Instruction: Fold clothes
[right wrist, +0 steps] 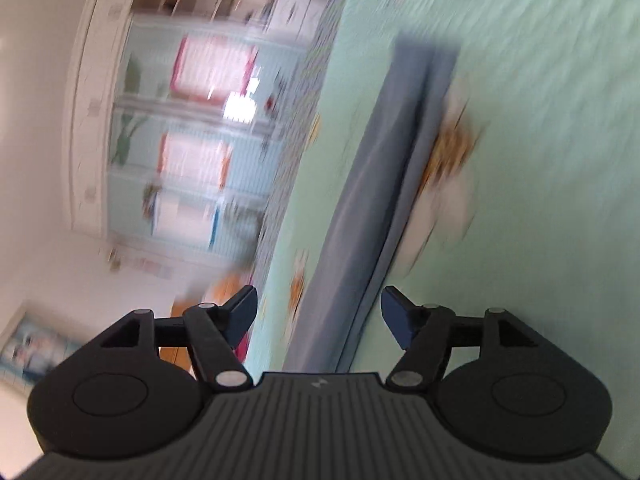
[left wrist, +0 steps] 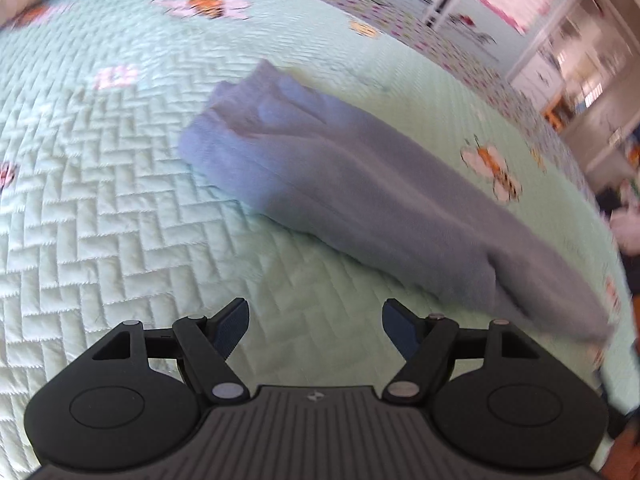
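A blue-grey garment (left wrist: pixel 352 200) lies folded into a long narrow strip on the mint quilted bed cover (left wrist: pixel 100 220), running from the middle to the lower right in the left wrist view. My left gripper (left wrist: pixel 314 320) is open and empty, just short of the strip's near edge. In the right wrist view the same garment (right wrist: pixel 372 184) runs lengthwise away from the camera, with a seam down its length. My right gripper (right wrist: pixel 318 308) is open and empty, over the garment's near end. The right view is tilted and blurred.
The bed cover has bee and flower prints (left wrist: pixel 494 168). Its patterned border and edge (left wrist: pixel 460 52) run along the right. Beyond stand white shelves and cupboards (right wrist: pixel 192 128) and a white wall (right wrist: pixel 36 120).
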Action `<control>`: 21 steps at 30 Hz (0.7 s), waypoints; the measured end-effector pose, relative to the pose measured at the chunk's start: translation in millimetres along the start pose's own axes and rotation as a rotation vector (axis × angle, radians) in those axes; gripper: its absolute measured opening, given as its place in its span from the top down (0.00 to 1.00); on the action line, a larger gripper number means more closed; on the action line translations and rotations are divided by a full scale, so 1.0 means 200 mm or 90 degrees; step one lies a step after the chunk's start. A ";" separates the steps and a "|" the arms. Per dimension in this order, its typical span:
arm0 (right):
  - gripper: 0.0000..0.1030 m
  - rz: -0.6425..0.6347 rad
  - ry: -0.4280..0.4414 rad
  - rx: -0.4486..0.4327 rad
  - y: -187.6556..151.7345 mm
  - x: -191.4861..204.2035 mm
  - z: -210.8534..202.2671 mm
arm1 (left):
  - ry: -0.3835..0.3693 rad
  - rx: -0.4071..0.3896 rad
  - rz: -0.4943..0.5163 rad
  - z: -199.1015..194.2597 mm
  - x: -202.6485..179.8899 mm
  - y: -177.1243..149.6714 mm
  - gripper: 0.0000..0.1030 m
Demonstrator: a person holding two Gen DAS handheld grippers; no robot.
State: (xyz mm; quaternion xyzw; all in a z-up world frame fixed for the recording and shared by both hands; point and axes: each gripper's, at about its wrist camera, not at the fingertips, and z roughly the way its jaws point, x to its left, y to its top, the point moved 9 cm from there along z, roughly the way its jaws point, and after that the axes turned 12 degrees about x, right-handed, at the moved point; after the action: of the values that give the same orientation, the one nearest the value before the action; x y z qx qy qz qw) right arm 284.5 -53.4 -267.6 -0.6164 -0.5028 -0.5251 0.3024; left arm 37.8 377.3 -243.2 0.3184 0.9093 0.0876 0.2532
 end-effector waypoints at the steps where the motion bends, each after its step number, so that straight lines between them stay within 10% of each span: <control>1: 0.33 -0.021 0.007 0.055 -0.12 0.06 0.12 | -0.009 -0.001 -0.021 -0.01 0.03 0.02 0.26; 6: 0.33 -0.143 0.017 0.259 -0.60 0.34 0.63 | -0.018 -0.027 -0.059 -0.09 0.13 0.07 0.26; 21: 0.31 -0.340 -0.100 0.275 -0.78 0.45 1.15 | -0.064 -0.059 -0.142 0.10 0.30 0.36 0.26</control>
State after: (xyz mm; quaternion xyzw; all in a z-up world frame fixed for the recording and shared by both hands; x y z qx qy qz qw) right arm 212.8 228.7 -267.2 -0.4233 -0.7676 -0.4181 0.2382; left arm 46.8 471.1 -260.6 0.2073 0.9201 0.0850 0.3214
